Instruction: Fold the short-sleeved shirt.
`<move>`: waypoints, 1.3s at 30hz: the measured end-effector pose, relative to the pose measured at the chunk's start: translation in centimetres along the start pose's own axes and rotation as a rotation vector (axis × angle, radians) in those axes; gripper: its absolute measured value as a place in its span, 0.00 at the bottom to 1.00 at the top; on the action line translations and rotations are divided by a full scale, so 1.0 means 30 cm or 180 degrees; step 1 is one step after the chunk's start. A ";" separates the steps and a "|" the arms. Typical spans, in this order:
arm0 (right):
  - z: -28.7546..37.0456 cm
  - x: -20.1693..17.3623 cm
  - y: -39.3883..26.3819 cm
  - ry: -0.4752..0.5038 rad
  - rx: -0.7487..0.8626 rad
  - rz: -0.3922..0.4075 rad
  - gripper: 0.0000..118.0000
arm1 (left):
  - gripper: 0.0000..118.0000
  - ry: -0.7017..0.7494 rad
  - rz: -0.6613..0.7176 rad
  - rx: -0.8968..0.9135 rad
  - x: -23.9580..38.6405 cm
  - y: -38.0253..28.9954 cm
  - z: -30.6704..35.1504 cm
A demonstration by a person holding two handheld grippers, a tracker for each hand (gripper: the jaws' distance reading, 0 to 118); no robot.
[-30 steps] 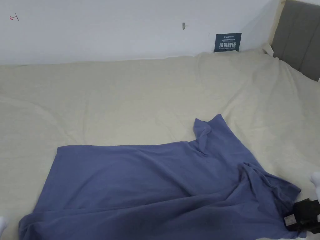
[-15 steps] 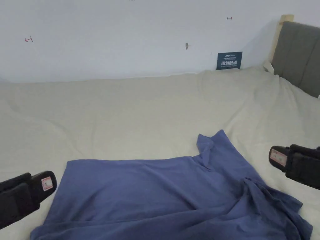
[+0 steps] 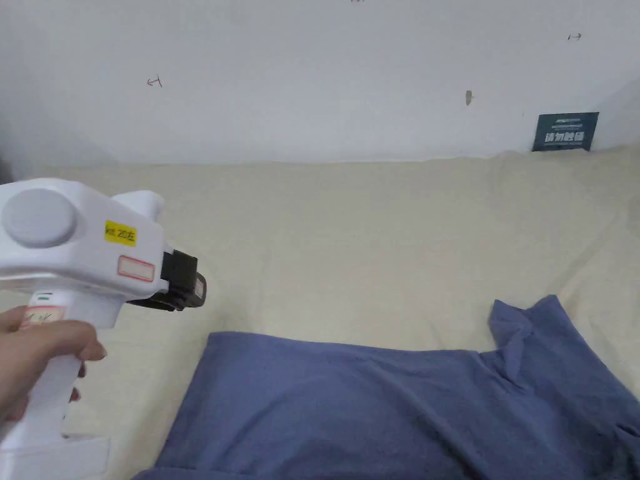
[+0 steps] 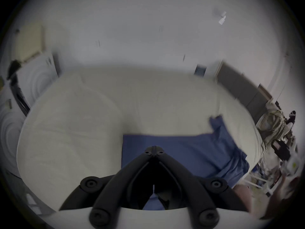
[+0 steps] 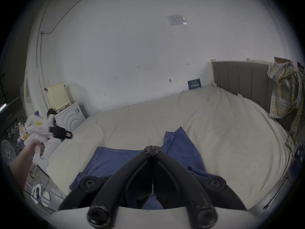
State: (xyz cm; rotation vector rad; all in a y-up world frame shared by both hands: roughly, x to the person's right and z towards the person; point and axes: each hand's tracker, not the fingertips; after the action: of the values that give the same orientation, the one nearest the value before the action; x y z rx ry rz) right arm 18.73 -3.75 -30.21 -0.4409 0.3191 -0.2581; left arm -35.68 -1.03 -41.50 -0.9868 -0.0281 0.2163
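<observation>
Covering bed [image 3: 375, 237], cream sheet; white wall [image 3: 312, 75], seemingly bare.

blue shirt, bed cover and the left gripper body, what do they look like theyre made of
Blue shirt: soft matte knit, probably cotton jersey; it drapes in loose, shallow wrinkles.
Bed cover: cream woven cloth, matte, with broad soft creases.
Left gripper: smooth white body, likely moulded plastic with a slight sheen; its black jaws look like matte plastic or rubber, hard to tell which.
</observation>
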 end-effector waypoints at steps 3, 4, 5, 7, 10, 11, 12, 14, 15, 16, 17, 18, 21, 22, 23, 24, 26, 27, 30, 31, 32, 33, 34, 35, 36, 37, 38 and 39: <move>-0.066 0.010 -0.019 -0.0005 -0.0180 -0.0048 0.00 | 0.05 -0.0087 0.0294 -0.0523 -0.123 0.100 -0.261; -0.084 0.016 -0.029 -0.0016 -0.0254 -0.0065 0.00 | 0.25 -0.0075 0.0414 -0.0457 -0.156 0.118 -0.312; -0.101 0.025 -0.038 -0.0014 -0.0318 -0.0088 0.00 | 0.57 -0.0091 0.0531 -0.0290 -0.185 0.133 -0.355; -0.132 0.048 -0.042 -0.0024 -0.0458 -0.0138 0.00 | 0.99 -0.0048 0.0485 -0.0223 -0.204 0.131 -0.435; -0.172 0.071 -0.048 -0.0074 -0.0611 -0.0158 0.00 | 0.97 0.0020 0.0410 -0.0437 -0.222 0.137 -0.579; -0.181 0.078 -0.053 -0.0095 -0.0617 -0.0151 0.00 | 0.97 0.0122 0.0411 -0.0564 -0.201 0.109 -0.590; -0.188 0.083 -0.059 -0.0118 -0.0627 -0.0141 0.00 | 0.97 0.0160 0.0380 -0.0647 -0.201 0.099 -0.631; -0.197 0.083 -0.065 -0.0149 -0.0647 -0.0129 0.00 | 0.97 0.0226 0.0219 -0.0748 -0.187 0.080 -0.691; -0.201 0.086 -0.070 -0.0156 -0.0661 -0.0135 0.00 | 0.96 0.0242 0.0125 -0.0783 -0.173 0.075 -0.677; -0.204 0.090 -0.074 -0.0154 -0.0675 -0.0144 0.00 | 0.93 0.0166 0.0078 -0.0679 -0.157 0.072 -0.689; -0.206 0.092 -0.078 -0.0150 -0.0691 -0.0157 0.00 | 0.87 0.0127 -0.0049 -0.0682 -0.139 0.065 -0.693; -0.208 0.085 -0.080 -0.0151 -0.0707 -0.0168 0.00 | 0.82 0.0191 -0.0201 -0.0689 -0.115 0.057 -0.696; -0.213 0.084 -0.086 -0.0110 -0.0741 -0.0171 0.00 | 0.67 0.0333 -0.0588 -0.0600 -0.094 0.067 -0.665; -0.217 0.075 -0.085 -0.0101 -0.0748 -0.0167 0.00 | 0.51 0.0265 -0.0554 -0.0509 -0.089 0.064 -0.648; -0.218 0.073 -0.084 -0.0096 -0.0733 -0.0162 0.00 | 0.25 0.0189 -0.0529 -0.0463 -0.086 0.069 -0.633; -0.215 0.073 -0.080 -0.0098 -0.0643 -0.0154 0.00 | 0.03 0.0102 -0.0523 -0.0478 -0.086 0.058 -0.628; -0.216 0.069 -0.049 -0.0064 -0.0478 -0.0122 0.00 | 0.03 0.0193 -0.0552 -0.0530 -0.096 0.041 -0.635; -0.225 0.073 -0.018 -0.0037 -0.0419 -0.0104 0.00 | 0.03 0.0182 -0.0548 -0.0543 -0.068 0.032 -0.600; -0.289 0.106 0.123 0.0134 -0.0116 -0.0131 0.00 | 0.03 0.0156 -0.0512 -0.0322 -0.081 0.026 -0.561; -0.329 0.123 0.173 0.0100 -0.0012 -0.0070 0.00 | 0.03 0.0163 -0.0514 -0.0247 -0.082 0.046 -0.564; -0.393 0.144 0.226 -0.0005 0.0002 0.0030 0.00 | 0.03 0.0161 -0.0504 -0.0255 -0.084 0.043 -0.556; -0.467 0.164 0.271 -0.0233 -0.0105 0.0040 0.00 | 0.03 0.0142 -0.0480 -0.0200 -0.087 0.038 -0.548; -0.550 0.195 0.311 -0.0446 -0.0305 0.0039 0.00 | 0.03 0.0138 -0.0457 -0.0186 -0.077 0.033 -0.533; -0.643 0.225 0.339 -0.0541 -0.0585 0.0028 0.00 | 0.03 0.0143 -0.0447 -0.0185 -0.063 0.028 -0.517; -0.742 0.258 0.367 -0.0622 -0.0959 0.0025 0.09 | 0.03 0.0145 -0.0453 -0.0187 -0.064 0.023 -0.514; -0.823 0.287 0.371 -0.0589 -0.1334 0.0038 0.35 | 0.03 0.0141 -0.0460 -0.0187 -0.066 0.019 -0.513; -0.922 0.311 0.366 -0.0507 -0.1685 0.0006 0.67 | 0.03 0.0145 -0.0463 -0.0182 -0.069 0.015 -0.511; -1.005 0.339 0.344 -0.0578 -0.2057 -0.0035 0.83 | 0.03 0.0141 -0.0458 -0.0186 -0.073 0.028 -0.535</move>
State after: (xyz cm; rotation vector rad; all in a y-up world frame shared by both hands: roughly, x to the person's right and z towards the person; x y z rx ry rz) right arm 19.17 -9.19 -63.21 -1.0970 0.2161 -0.1183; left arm -36.02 -14.24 -50.90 -1.0430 -0.0651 0.0618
